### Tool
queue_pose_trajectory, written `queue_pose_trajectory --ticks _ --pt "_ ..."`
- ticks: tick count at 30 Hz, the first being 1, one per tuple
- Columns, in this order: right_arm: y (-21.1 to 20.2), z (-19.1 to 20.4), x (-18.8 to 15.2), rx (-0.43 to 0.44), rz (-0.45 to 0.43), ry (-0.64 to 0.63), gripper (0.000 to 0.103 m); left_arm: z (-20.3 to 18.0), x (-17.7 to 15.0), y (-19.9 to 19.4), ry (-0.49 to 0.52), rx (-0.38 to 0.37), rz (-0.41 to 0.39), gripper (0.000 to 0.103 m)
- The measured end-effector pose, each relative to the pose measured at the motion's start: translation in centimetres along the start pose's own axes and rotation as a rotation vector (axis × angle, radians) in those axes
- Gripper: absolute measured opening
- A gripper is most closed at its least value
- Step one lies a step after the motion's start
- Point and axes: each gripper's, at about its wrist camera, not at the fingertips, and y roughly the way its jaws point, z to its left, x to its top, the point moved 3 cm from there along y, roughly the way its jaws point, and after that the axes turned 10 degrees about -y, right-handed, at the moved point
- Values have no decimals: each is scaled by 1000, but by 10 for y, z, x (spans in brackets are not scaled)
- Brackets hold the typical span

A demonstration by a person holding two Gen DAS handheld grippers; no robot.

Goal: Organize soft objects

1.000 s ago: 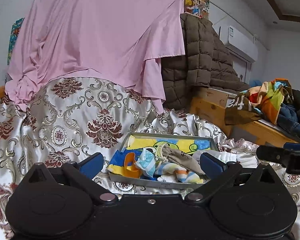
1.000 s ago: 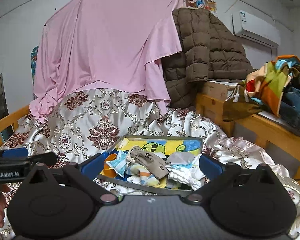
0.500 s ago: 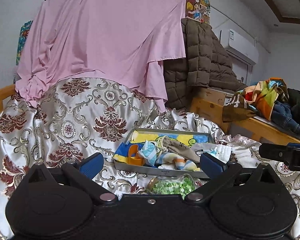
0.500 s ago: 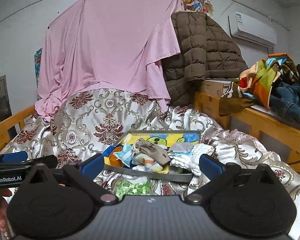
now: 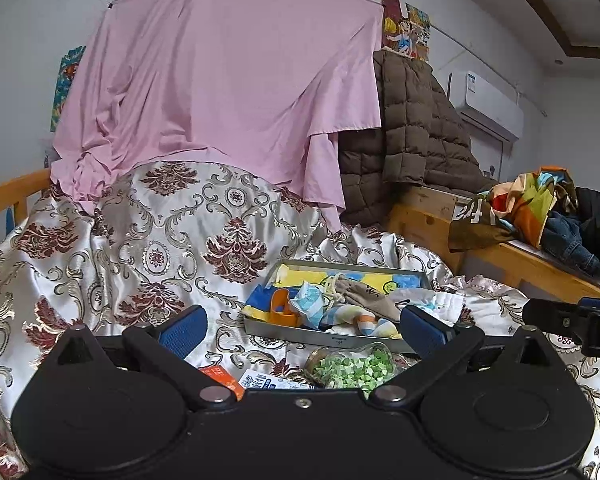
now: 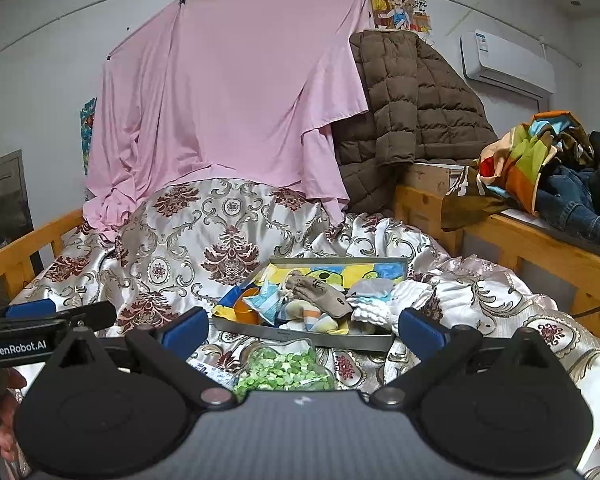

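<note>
Both tongs hang spread wide with nothing between their blue pads: the left tongs (image 5: 302,330) and the right tongs (image 6: 303,330) each frame the same patch of the bed. Nearest, at 6 o'clock in the right wrist view, a clear bag of green pieces (image 6: 284,368) lies on the patterned bedspread (image 6: 188,256), with a printed white packet (image 5: 260,382) and an orange packet (image 5: 222,376) just beside it at 9 o'clock. Just beyond the bag, toward 12 o'clock, sits a grey metal tray (image 6: 300,334) piled with the soft objects: a grey-brown glove (image 6: 324,294), a striped sock (image 6: 312,320), white cloths (image 6: 400,300) spilling over the rim at 3 o'clock, and an orange piece (image 6: 246,308) at 9 o'clock. Farther back a pink sheet (image 6: 236,104) hangs from a line, a brown quilted coat (image 6: 412,116) at its 3 o'clock.
</note>
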Motion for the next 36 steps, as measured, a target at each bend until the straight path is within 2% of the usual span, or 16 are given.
queue_pose_trajectory --ticks 18,36 --pt "-11 7 -25 -19 20 6 103 14 -31 -17 -38 47 16 102" --pt "-5 15 -59 -31 37 51 103 18 -59 -25 -22 91 6 102"
